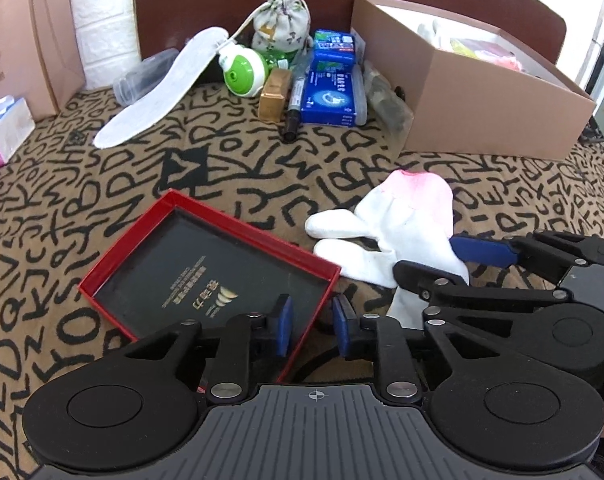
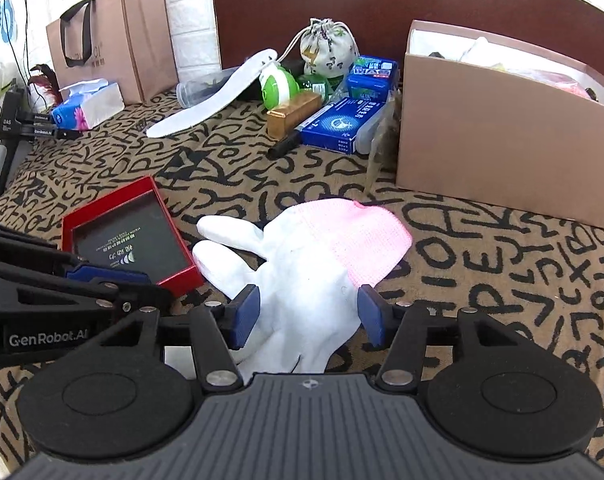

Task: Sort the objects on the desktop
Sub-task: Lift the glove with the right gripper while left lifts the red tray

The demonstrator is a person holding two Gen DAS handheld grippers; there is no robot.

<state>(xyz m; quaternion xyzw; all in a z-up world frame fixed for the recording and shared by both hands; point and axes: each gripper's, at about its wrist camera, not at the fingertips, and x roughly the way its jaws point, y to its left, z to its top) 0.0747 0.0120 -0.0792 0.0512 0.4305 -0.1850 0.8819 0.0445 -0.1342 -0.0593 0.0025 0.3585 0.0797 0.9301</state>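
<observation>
Glove (image 2: 306, 264) lies between spread fingers of right gripper (image 2: 308, 316), ungripped; left gripper (image 1: 313, 326) straddles red tray (image 1: 206, 264) wall, pads apart.

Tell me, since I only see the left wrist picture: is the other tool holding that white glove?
Observer: Not yet. The right wrist view shows the right tool open, with the glove lying loose between its fingers.
Operator: Is there anything beyond the tissue pack on the left?
Observer: Yes, a black stand sits left of it, outside your picture.
</observation>
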